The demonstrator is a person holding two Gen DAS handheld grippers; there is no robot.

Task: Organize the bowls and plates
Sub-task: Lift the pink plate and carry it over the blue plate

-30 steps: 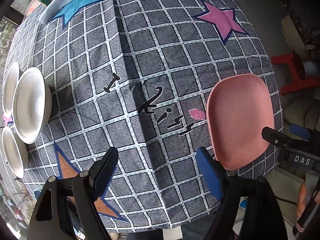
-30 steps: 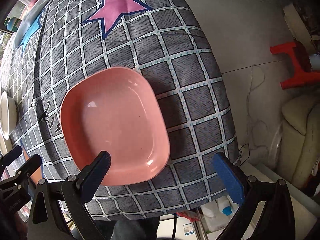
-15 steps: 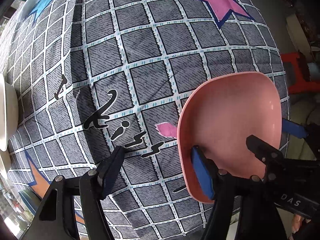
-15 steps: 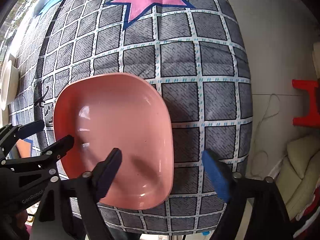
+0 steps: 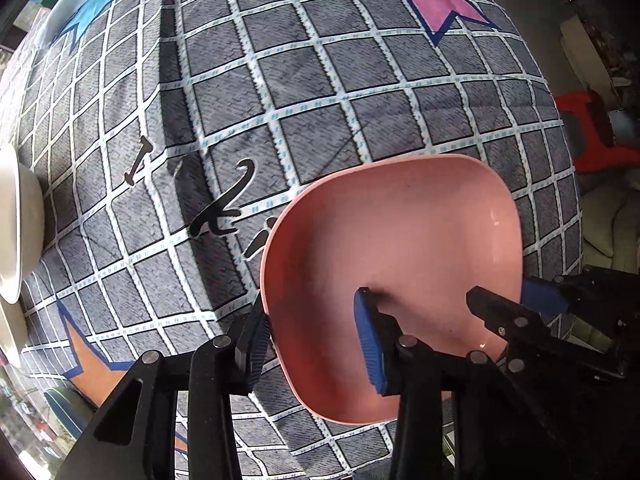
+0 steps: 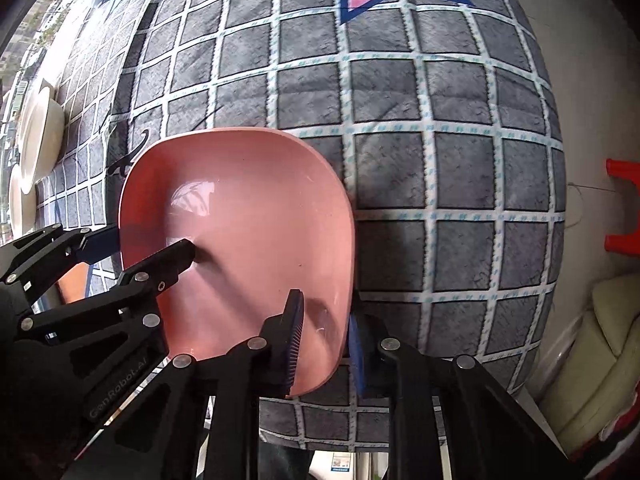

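Observation:
A pink square plate (image 5: 400, 240) (image 6: 240, 220) lies on the checked tablecloth near the table's front edge. My left gripper (image 5: 314, 344) straddles the plate's left rim. Its black pad is outside against the rim and its blue pad is inside over the floor. Its jaws are closing, and a strip of pink still shows between rim and blue pad. My right gripper (image 6: 324, 344) is closing on the plate's right rim, one pad inside and one outside, both pressed to the wall. Each gripper also shows in the other's view.
White bowls (image 5: 16, 232) (image 6: 40, 136) stand stacked at the table's left edge. The tablecloth (image 5: 280, 80) drops off just below the plate. A red stool (image 5: 592, 136) stands on the floor to the right, and a pale cushion (image 6: 600, 360) lies lower right.
Both grippers came down onto the pink plate from wide open. The left one now spans its left rim. The right one swung across and closed on the right rim.

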